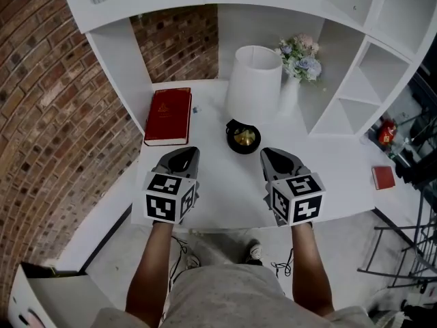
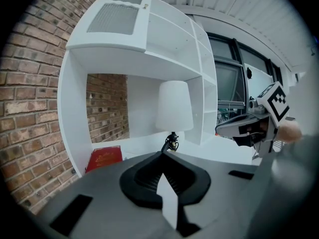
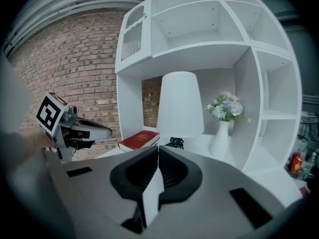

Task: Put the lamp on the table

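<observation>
Tools held one in each hand hover side by side above the near edge of a white desk. The left tool has its black jaws pressed together with nothing between them. The right tool is clenched the same way and is also empty. Each carries a cube printed with black and white square markers.

Just beyond the two tips, and not touched by either, stands a white lamp with a tall tapering shade. Its round black base with a brass-coloured centre rests on the desk, inside the alcove of a white shelving unit. A red hardback book lies flat to the left of the lamp. A slim white vase of pale flowers stands to its right, near the shade.

The lamp appears to be on the desk already. The shade looks light and thin, likely to dent or slip if squeezed. The base looks like the heavy part, so the lamp may swing or tip if lifted high up. The safer hold is probably the dark stem just above the base, or the base rim itself.
</observation>
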Demonstrator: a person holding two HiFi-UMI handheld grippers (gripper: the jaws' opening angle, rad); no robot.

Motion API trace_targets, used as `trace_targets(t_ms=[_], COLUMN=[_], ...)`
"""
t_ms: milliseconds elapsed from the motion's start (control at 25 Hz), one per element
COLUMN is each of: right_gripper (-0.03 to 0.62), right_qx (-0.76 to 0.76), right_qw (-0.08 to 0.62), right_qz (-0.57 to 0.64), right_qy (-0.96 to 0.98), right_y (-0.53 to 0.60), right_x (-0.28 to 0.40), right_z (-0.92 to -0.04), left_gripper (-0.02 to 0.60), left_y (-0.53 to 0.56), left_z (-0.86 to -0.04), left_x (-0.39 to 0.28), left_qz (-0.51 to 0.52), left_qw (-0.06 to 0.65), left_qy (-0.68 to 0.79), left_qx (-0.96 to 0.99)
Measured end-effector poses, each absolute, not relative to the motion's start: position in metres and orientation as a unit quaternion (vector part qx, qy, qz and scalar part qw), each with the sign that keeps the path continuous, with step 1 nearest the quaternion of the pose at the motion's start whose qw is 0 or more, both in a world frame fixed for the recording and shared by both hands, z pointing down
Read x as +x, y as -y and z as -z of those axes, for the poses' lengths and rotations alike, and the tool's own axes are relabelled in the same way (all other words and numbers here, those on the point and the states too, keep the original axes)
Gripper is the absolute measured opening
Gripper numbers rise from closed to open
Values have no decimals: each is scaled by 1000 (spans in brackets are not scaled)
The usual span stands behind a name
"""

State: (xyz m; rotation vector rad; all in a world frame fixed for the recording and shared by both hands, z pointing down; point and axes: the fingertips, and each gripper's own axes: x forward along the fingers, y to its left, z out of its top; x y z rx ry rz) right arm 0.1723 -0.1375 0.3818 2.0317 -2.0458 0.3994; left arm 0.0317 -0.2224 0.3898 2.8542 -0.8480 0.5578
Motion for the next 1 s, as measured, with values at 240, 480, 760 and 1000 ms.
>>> trace_targets(t_ms=[240, 480, 760, 1000], right_gripper=[6, 6, 6, 6], right_qx=[692, 695, 701, 702], right_qw=[114, 105, 96, 95], right_qz=[-136, -137, -137, -139], right_qy=[700, 698, 693, 692], right_y=[138, 139, 140, 140], right_x=[174, 176, 177, 178], right_z=[-386, -384, -385, -385], left_gripper=[-6, -6, -6, -6], left_y=[222, 224, 227, 227], left_z=[-392, -393, -397, -395], left_x=[32, 32, 31, 33], left_qz=[-189, -192, -195, -195], left_qw=[53, 51, 52, 53], left_qy=[284, 282, 280, 276], left_qx=[939, 939, 939, 940])
